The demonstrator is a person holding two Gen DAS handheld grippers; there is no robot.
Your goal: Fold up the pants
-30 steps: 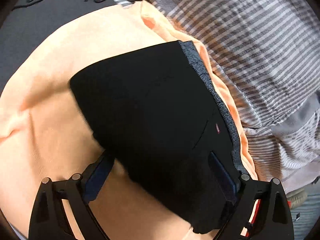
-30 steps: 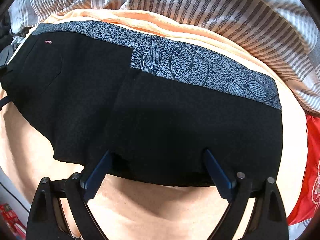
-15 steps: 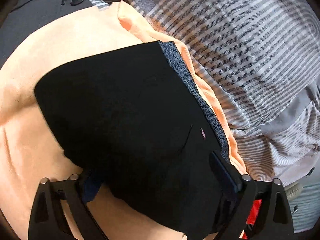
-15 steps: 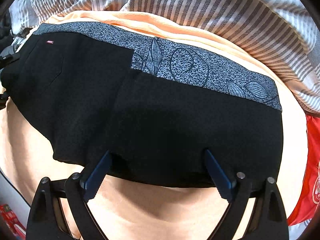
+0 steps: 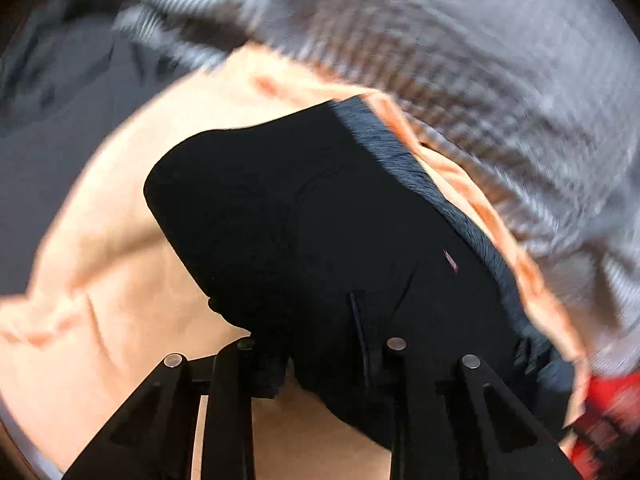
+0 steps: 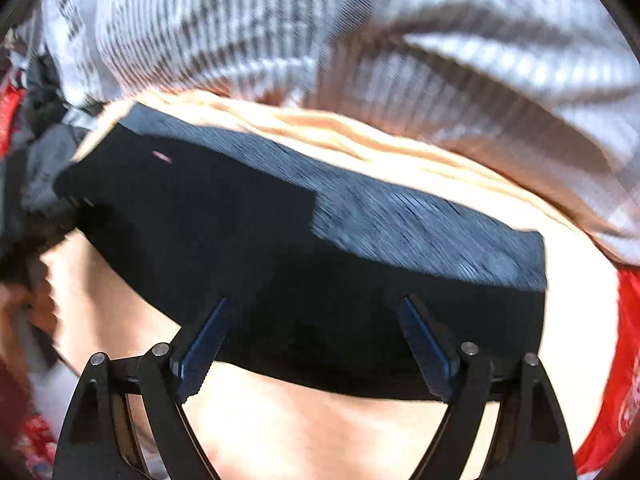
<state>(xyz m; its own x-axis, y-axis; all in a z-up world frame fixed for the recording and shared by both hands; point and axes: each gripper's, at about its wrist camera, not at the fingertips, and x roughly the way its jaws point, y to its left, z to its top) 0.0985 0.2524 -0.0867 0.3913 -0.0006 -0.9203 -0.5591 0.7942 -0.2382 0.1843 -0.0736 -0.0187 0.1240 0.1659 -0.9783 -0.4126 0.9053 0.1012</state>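
Black pants (image 5: 320, 232) with a grey patterned waistband (image 5: 400, 160) lie on an orange cloth (image 5: 100, 280). In the left wrist view my left gripper (image 5: 324, 344) is shut on the near edge of the pants, the black fabric bunched between its fingers. In the right wrist view the pants (image 6: 248, 240) spread wide, waistband (image 6: 420, 228) at the far side. My right gripper (image 6: 316, 340) is open, its blue-padded fingers over the near hem, not pinching it. Both views are motion-blurred.
A grey-and-white striped blanket (image 5: 460, 60) lies bunched behind the orange cloth (image 6: 340, 432). A dark grey garment (image 5: 48, 140) is at the far left. A red item (image 6: 628, 380) sits at the right edge.
My left gripper has closed from open onto the pants' near edge. Both cameras moved and blurred; the right gripper stays open over the hem.
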